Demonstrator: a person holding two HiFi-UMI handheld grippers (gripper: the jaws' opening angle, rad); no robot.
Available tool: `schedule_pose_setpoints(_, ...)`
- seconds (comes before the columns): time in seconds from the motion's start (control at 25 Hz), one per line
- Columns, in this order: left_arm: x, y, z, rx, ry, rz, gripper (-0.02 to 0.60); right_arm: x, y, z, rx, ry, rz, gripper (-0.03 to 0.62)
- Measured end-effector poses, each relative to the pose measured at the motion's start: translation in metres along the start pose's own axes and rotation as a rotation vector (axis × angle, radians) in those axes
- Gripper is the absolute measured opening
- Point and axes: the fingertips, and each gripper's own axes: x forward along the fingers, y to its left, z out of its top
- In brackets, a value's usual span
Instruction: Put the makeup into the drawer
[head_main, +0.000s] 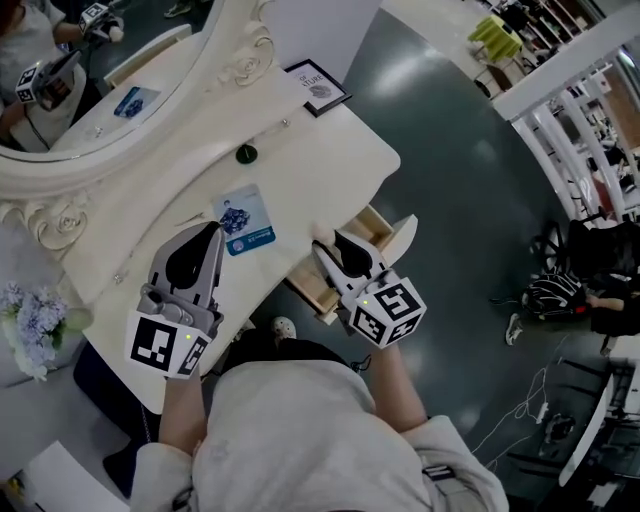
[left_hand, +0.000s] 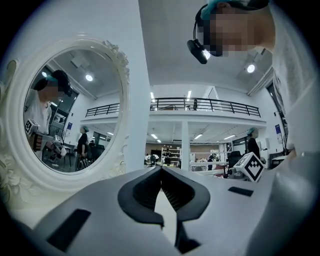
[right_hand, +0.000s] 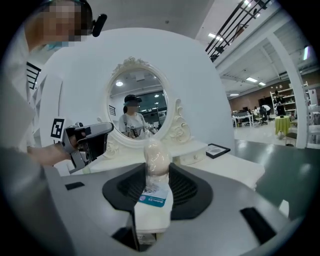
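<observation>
At the left, the left hand-held gripper (head_main: 213, 238) is hovering over the white tabletop (head_main: 330, 150) with its jaws together on nothing, close beside a blue-printed packet (head_main: 243, 222) that is lying flat there. That packet may be a further item for the drawer, though the print is too small to tell.

Moving right, the right hand-held gripper (right_hand: 156, 172) is clamping the makeup sponge pack (right_hand: 155, 155). The jaws are pinching the white card and clear wrap, and the cream sponge is sticking up past the tips. It is hanging at the tabletop's front edge, just above the open drawer (head_main: 375, 226).

The step in hand looks like the carry into the drawer. To do it well, the right hand-held gripper is needing to keep its squeeze firm, because the thin wrap could slip. It should be travelling over the drawer's open wooden cavity rather than its rim, dipping the tips below the edge before the jaws part so the pack drops flat inside. The left hand-held gripper is best waiting clear of that path.
</observation>
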Motion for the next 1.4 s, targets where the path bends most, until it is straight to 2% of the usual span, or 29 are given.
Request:
schedule_pose_setpoints(0.32, 0.006, -0.015, -0.006, -0.004, 0.019, -0.034, 0.014, -0.024, -0.033, -0.026, -0.024, 0.082, -0.084, 0.138)
schedule_pose_setpoints(0.6, 0.004, -0.017, -0.010, -0.003, 0.026, -0.019, 0.014, -0.035, -0.062, -0.071, -0.066, 0.230, -0.136, 0.138)
schedule_pose_setpoints(0.88, 0.001, -0.023, -0.012, 0.000, 0.038, -0.002, 0.014, -0.041, -0.079, -0.119, -0.130, 0.398, -0.131, 0.138)
schedule_pose_setpoints(1.12, 0.000, -0.029, -0.014, 0.003, 0.047, 0.014, 0.014, -0.044, -0.084, -0.150, -0.160, 0.496, -0.110, 0.138)
schedule_pose_setpoints(1.4, -0.006, -0.031, -0.016, 0.009, 0.055, 0.045, 0.014, -0.033, -0.090, -0.187, -0.287, 0.659, -0.054, 0.140)
